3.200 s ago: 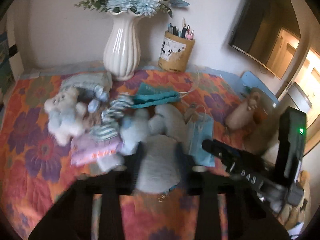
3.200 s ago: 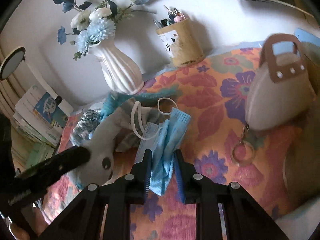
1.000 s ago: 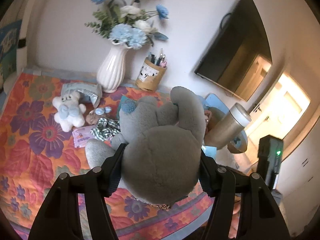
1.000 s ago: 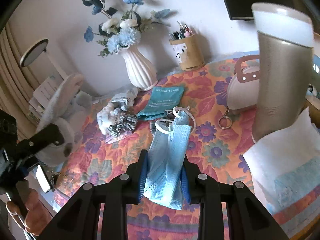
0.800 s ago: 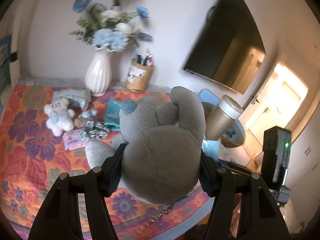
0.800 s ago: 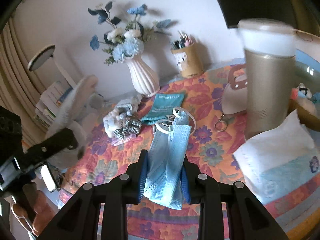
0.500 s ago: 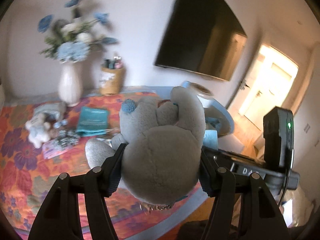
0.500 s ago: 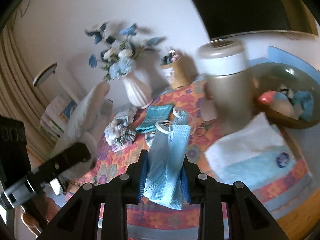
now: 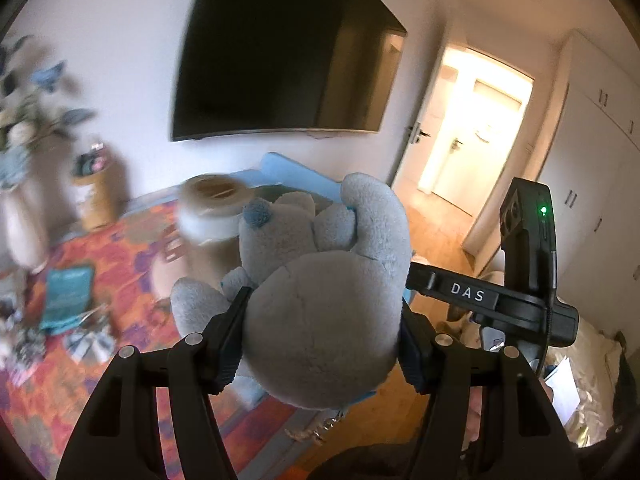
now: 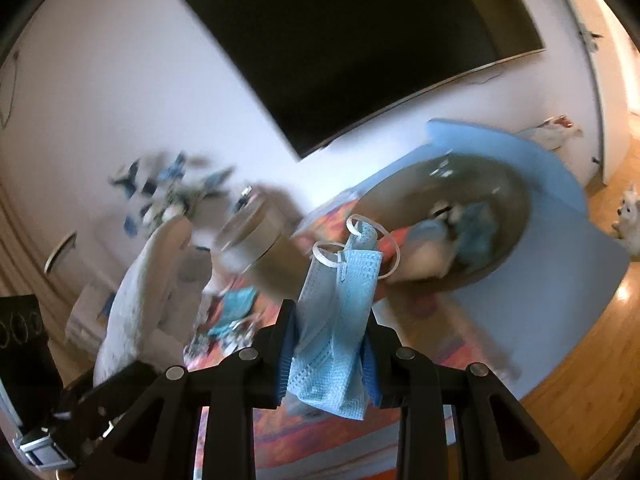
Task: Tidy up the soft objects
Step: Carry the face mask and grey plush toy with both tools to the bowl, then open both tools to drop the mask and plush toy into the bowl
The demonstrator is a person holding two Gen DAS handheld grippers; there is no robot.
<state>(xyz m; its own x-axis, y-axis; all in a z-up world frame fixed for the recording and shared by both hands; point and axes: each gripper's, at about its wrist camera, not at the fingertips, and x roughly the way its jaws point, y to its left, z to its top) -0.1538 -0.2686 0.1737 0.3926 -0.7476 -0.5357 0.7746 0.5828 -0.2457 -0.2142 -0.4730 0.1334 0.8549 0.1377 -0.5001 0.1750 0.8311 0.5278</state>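
Observation:
My left gripper [image 9: 322, 344] is shut on a grey plush toy [image 9: 320, 300] and holds it in the air above the table's right end. The plush also shows at the left of the right wrist view [image 10: 136, 304]. My right gripper [image 10: 328, 344] is shut on light blue face masks [image 10: 336, 320] with white ear loops, held up in the air. A large round bowl [image 10: 516, 208] with soft items in it sits on a blue mat [image 10: 560, 288] to the right, beyond the masks.
A tan cylinder with a white lid [image 10: 256, 248] stands on the flowered tablecloth [image 9: 48, 360]. A white vase [image 9: 20, 216], a pen cup [image 9: 94, 196] and a teal pouch [image 9: 66, 296] lie left. A dark TV [image 9: 280, 56] hangs on the wall. A doorway [image 9: 472, 128] is right.
Both grippers have swung to the right and risen, carrying the plush and the masks. The vase and small items have slid to the left; the bowl, TV and doorway have come into view.

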